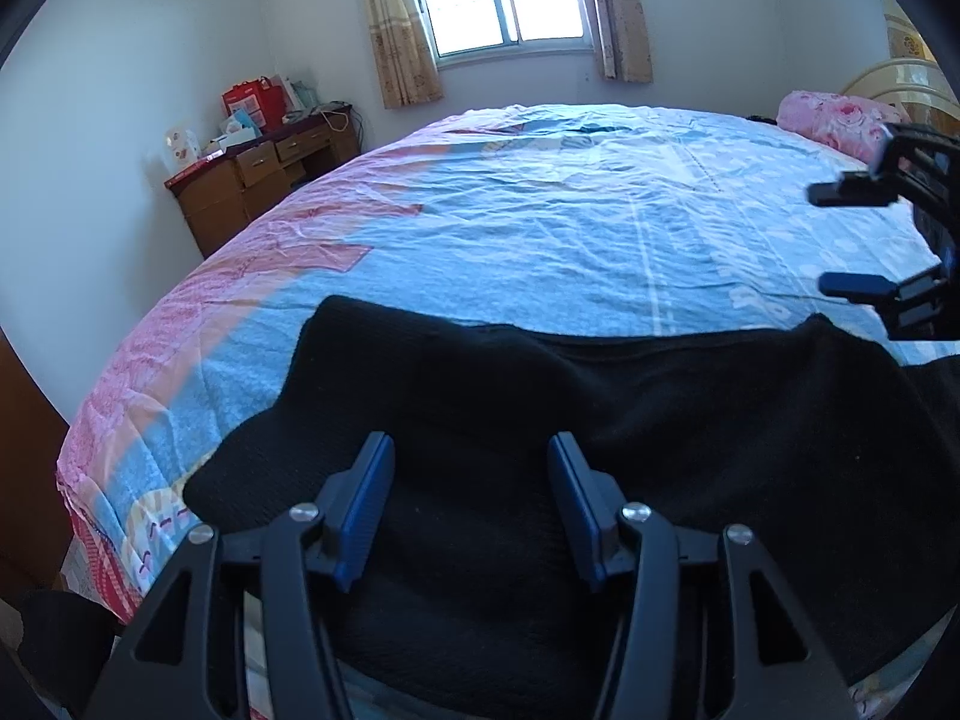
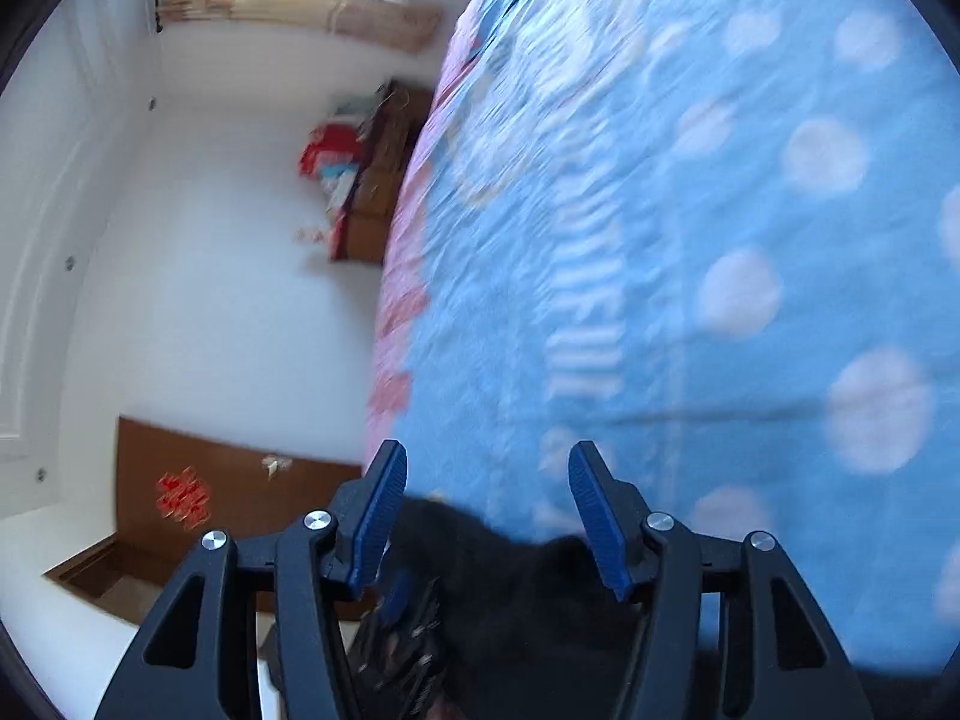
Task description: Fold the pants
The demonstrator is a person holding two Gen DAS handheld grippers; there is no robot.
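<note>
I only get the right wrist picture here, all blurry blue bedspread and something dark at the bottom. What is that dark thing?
Observer: Black pants, spread across the near end of the bed.
Operator: Where's the other gripper?
Observer: The left gripper hovers over the pants, jaws apart, gripping nothing.
Operator: And mine?
Observer: The right gripper sits beyond the pants' far right corner, jaws apart and empty.

Black pants [image 1: 540, 420] and a pink pillow [image 1: 840, 117] lie on the bed [image 1: 540, 210].
</note>
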